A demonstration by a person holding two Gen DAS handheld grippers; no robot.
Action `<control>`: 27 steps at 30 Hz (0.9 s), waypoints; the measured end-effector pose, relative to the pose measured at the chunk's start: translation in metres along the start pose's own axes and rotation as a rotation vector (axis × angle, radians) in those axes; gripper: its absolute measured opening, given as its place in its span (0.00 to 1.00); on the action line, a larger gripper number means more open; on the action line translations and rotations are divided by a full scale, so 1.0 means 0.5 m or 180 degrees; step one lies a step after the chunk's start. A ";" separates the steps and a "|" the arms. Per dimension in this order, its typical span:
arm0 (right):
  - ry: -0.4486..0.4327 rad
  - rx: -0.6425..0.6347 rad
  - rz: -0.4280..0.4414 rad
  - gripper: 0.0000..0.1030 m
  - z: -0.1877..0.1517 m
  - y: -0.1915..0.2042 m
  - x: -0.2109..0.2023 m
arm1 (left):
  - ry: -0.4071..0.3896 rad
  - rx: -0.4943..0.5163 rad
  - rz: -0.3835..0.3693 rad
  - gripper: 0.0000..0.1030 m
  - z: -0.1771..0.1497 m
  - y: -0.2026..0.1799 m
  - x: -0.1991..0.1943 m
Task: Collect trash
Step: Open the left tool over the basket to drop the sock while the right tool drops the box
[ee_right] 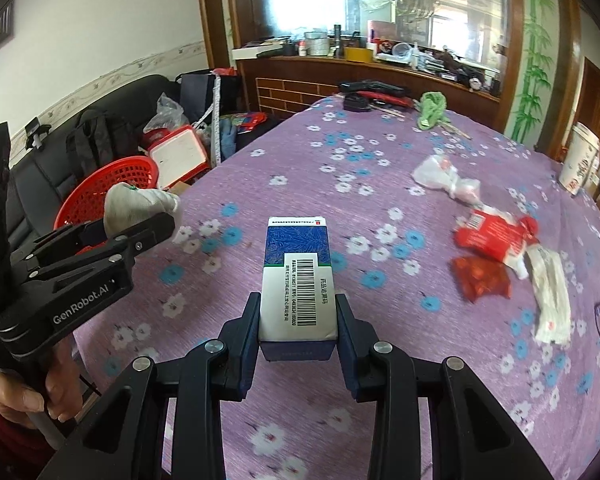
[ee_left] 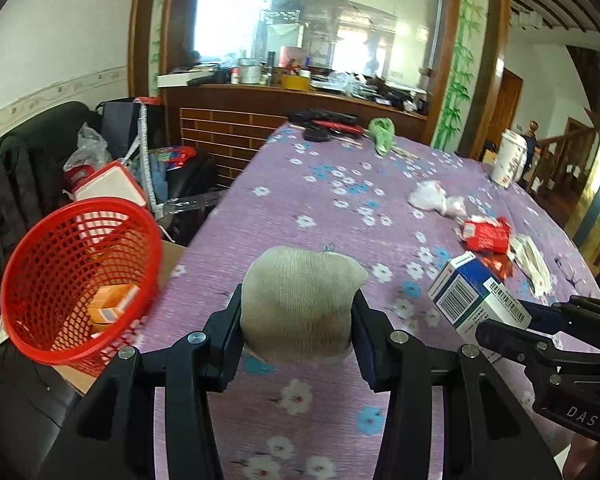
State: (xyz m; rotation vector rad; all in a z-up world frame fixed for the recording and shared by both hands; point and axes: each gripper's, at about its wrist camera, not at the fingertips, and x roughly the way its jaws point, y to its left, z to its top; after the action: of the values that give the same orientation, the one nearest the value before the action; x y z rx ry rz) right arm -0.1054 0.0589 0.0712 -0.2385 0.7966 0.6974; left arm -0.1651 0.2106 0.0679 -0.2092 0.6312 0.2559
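while left gripper (ee_left: 298, 316) clamps sock (ee_left: 300, 300) | right gripper (ee_right: 298, 320) clamps box (ee_right: 298, 276) | basket (ee_left: 40, 240) left

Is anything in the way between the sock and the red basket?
Nothing visible is. The left gripper holds the sock above the table, and the red basket stands open just past the table's left edge. Only bare cloth and air lie between them.
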 end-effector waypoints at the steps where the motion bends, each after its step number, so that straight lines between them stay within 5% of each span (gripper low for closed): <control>1: 0.0006 -0.0013 0.0014 0.36 0.006 0.006 0.003 | -0.0017 -0.0021 0.0021 0.44 0.003 0.011 -0.004; 11: 0.0025 -0.0165 0.0383 0.36 0.099 0.099 0.031 | -0.0240 -0.0254 0.0371 0.44 0.056 0.156 -0.051; 27: 0.0131 -0.0358 0.0998 0.36 0.230 0.286 0.132 | -0.0074 -0.0687 0.0743 0.44 0.052 0.382 -0.037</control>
State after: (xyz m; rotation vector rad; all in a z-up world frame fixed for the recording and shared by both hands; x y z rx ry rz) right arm -0.1005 0.2500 0.1106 -0.2324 0.8442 1.0371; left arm -0.2220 0.3953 0.0780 -0.3399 0.6049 0.5519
